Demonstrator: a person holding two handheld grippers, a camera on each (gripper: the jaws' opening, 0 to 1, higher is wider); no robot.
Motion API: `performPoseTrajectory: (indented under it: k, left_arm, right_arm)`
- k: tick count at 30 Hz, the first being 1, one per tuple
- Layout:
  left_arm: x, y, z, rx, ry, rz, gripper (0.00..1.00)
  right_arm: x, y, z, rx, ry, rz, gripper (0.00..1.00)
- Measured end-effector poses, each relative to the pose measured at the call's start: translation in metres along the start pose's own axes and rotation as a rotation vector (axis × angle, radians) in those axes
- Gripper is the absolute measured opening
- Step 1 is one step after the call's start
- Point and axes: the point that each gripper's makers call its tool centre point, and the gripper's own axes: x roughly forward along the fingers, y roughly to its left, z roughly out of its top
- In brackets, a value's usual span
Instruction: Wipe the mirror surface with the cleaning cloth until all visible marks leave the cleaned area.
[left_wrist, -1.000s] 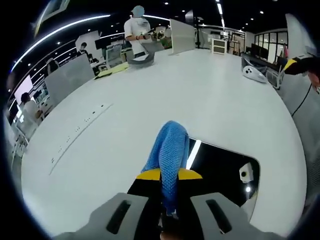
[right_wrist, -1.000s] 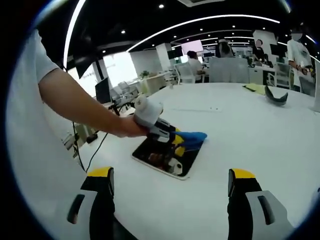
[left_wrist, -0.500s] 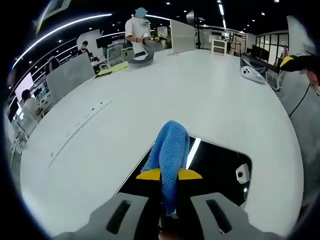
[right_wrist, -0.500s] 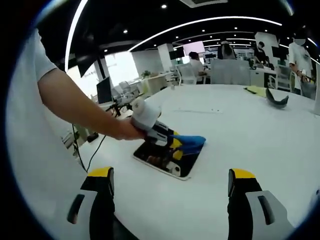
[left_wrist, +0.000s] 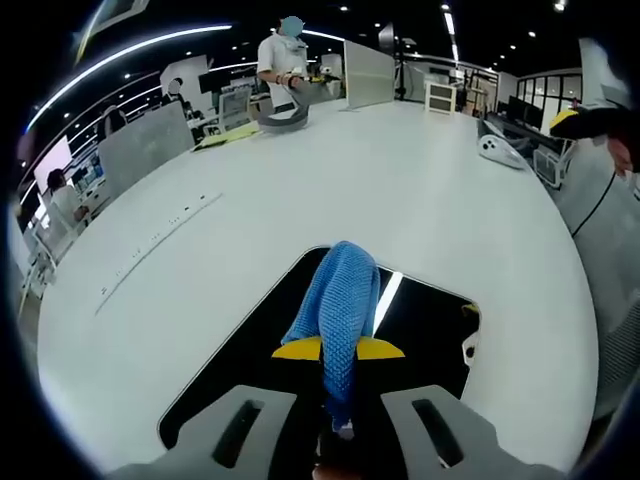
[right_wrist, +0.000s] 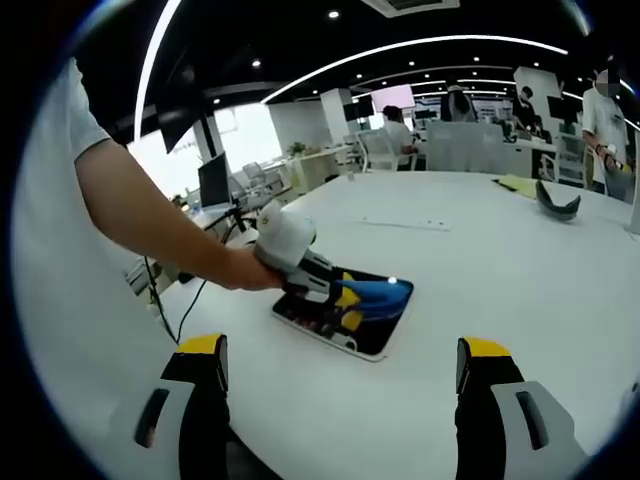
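White and wide, the table (left_wrist: 420, 190) runs across an open office with ceiling light strips, desks and monitors behind it. On the table lies the mirror (left_wrist: 425, 335), a dark rounded rectangle with a pale rim, reflecting a bright light bar.

In the left gripper view, the left gripper (left_wrist: 339, 350) rises from the bottom edge with its yellow-tipped jaws pinched together on the cloth (left_wrist: 338, 300), a blue knitted cloth. The cloth sticks out forward past the jaw tips and lies over the mirror, its far end close to the mirror's far edge. Whether it presses on the glass cannot be told from this view. Beyond the mirror, a grey curved object (left_wrist: 280, 116) sits at the table's far edge, beside a person (left_wrist: 283, 58) in a white shirt. A white object (left_wrist: 503, 151) lies well to the right of the mirror, near the table's edge.

In the right gripper view, the right gripper (right_wrist: 340, 372) has its two yellow-tipped jaws set wide apart, nothing between them, near the mirror (right_wrist: 370, 325) but apart from it. Over the mirror, the left gripper (right_wrist: 345, 295) comes in held by a hand (right_wrist: 245, 270) on a bare arm, and the cloth (right_wrist: 378, 292) is clamped in it, lying across the mirror's far part. A dark curved object (right_wrist: 556, 205) rests on the table (right_wrist: 470, 260) well beyond the mirror, to the right.
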Motion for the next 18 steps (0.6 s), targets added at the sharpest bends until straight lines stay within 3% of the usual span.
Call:
performPoseTrajectory:
  k: [18]
  left_arm:
    - [-0.015, -0.019, -0.015, -0.034, -0.006, 0.0, 0.07]
  right_arm:
    - [-0.008, 0.009, 0.003, -0.032, -0.01, 0.006, 0.94]
